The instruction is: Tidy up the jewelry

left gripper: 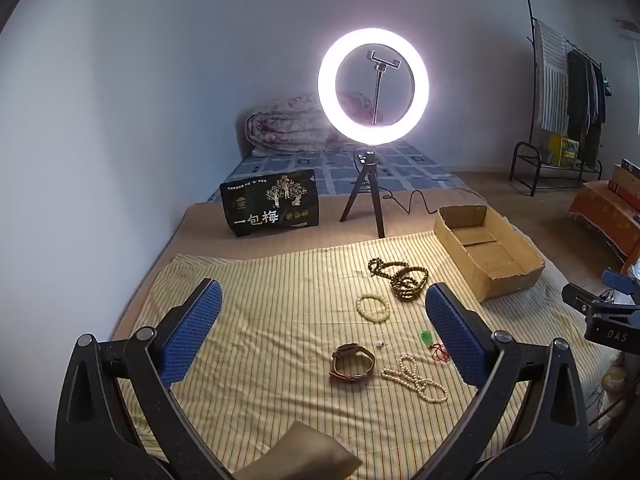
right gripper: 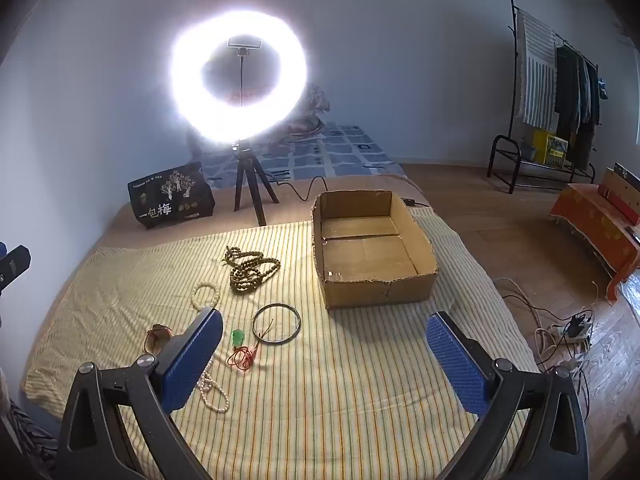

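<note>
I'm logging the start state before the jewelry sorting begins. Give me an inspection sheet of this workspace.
Surface: yellow striped cloth over a mattress, wrinkled.
Job's things: open brown cardboard box, empty; dark brown bead strand; pale bead bracelet; thin metal bangle; green pendant on a red cord; white pearl necklace; brown leather strap; all loose on the cloth.
Clutter: black snack bag behind the cloth.
Grippers: left gripper and right gripper open, holding nothing.
Cables: black lamp cable; power strip and cords on the floor.
Surroundings: lit ring light on a tripod, clothes rack.
</note>
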A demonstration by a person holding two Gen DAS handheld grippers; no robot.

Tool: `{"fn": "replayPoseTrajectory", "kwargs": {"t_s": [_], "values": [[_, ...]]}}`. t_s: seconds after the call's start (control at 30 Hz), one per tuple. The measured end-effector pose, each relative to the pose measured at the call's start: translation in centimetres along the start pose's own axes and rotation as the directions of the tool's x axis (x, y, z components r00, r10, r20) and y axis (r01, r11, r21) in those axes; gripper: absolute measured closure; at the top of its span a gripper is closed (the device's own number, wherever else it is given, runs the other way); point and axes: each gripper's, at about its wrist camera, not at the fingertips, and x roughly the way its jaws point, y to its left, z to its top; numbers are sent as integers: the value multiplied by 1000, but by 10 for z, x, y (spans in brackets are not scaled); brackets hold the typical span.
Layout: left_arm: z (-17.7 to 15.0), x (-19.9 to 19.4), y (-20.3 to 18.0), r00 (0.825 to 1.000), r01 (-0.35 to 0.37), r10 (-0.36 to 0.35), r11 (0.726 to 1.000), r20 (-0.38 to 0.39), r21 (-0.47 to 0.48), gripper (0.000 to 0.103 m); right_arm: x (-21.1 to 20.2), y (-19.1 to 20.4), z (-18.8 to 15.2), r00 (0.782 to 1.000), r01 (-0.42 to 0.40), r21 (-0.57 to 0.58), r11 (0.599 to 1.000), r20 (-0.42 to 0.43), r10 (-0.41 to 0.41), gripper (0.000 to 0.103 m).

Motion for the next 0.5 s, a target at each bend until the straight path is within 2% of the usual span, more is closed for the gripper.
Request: {"fn": "replayPoseTrajectory", "kwargs": {"t_s": [0.5], "values": [[0,0,-5,1000,7,-7,1000,-1,11,0,-2,3,3,1000,4,-10,1000,4,-4,0]]}}
